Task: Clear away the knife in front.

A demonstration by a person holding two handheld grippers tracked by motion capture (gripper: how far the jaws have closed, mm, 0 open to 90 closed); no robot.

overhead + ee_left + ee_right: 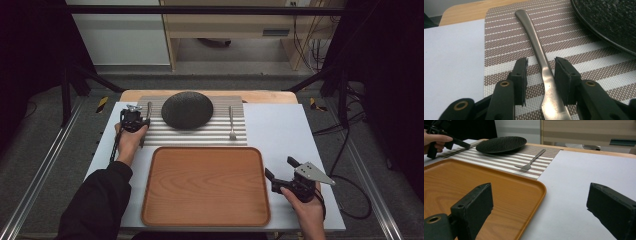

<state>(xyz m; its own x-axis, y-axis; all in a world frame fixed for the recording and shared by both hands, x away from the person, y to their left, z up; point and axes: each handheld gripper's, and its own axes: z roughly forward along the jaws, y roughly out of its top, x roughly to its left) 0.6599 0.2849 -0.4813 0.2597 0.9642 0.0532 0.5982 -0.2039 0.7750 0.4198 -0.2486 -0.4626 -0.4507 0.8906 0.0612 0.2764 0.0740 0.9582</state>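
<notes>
A metal table knife (537,47) lies on the striped placemat (506,40), left of a dark round plate (187,110). My left gripper (541,65) is down at the mat with its jaws on either side of the knife, a thin gap showing at each pad; it is open. From above, that gripper (144,122) sits at the mat's left edge over the knife (149,107). My right gripper (279,166) hovers with its jaws wide open and empty over the white table top, right of the wooden tray (150,180).
A fork (232,122) lies on the placemat (200,135) right of the plate. The orange-brown tray (461,177) holds nothing and takes up the near middle. The white board (280,130) stretches out to the right, with the table's edge beyond.
</notes>
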